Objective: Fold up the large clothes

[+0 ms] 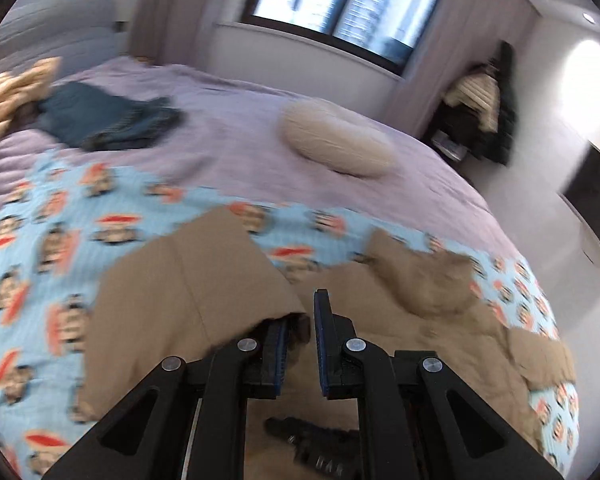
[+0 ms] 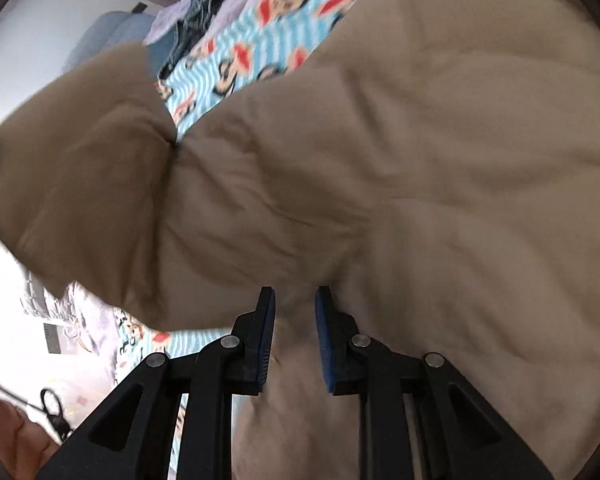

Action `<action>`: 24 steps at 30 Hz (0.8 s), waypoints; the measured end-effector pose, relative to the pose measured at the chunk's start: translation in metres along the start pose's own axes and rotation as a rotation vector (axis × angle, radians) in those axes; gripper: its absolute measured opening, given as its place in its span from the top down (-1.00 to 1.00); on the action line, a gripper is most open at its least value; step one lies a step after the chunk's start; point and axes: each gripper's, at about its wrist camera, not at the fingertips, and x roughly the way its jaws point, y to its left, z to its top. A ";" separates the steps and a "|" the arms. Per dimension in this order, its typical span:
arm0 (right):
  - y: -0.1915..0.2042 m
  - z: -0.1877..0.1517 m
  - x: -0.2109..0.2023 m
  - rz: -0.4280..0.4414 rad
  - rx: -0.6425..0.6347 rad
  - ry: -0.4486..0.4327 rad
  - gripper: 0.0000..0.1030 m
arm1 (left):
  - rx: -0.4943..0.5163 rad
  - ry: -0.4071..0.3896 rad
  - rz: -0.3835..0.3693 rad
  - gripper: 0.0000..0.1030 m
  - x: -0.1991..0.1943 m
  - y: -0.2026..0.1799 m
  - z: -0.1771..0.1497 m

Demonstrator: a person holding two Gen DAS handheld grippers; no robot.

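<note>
Both grippers, left gripper (image 1: 302,316) and right gripper (image 2: 295,308), pinch the soft, puffy tan coat (image 2: 420,160), so grabbing edges works best.

Both the left gripper (image 1: 302,334) and right gripper (image 2: 295,330) have black angular linkages, round silver pivot screws behind the fingers, and blue-edged pads (image 2: 325,336)

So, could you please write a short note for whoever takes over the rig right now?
Left tongs: shut on a tan coat sleeve edge, lifted off the bed.
Right tongs: shut on a fold of the coat's body.
Coat lies spread on the monkey-print blanket; dark folded clothes sit further up the bed.
Done: both grips taken.
Left: fold the sleeve in, then fold the body.
</note>
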 end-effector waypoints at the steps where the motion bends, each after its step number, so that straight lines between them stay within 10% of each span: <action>1: -0.011 -0.004 -0.019 -0.011 0.008 -0.026 0.56 | 0.023 0.007 -0.022 0.73 0.006 -0.016 -0.003; 7: -0.103 -0.030 -0.123 -0.180 0.127 -0.187 0.55 | 0.203 0.121 -0.122 0.73 0.067 -0.117 -0.046; 16: -0.146 -0.042 -0.156 -0.245 0.230 -0.226 0.55 | 0.266 0.321 -0.041 0.70 0.117 -0.136 -0.114; 19: -0.137 -0.037 -0.158 -0.265 0.189 -0.229 0.45 | 0.267 0.291 -0.008 -0.56 0.095 -0.129 -0.114; 24: -0.098 -0.042 -0.173 -0.346 -0.068 -0.279 -0.45 | 0.243 0.223 0.055 -0.66 0.042 -0.091 -0.107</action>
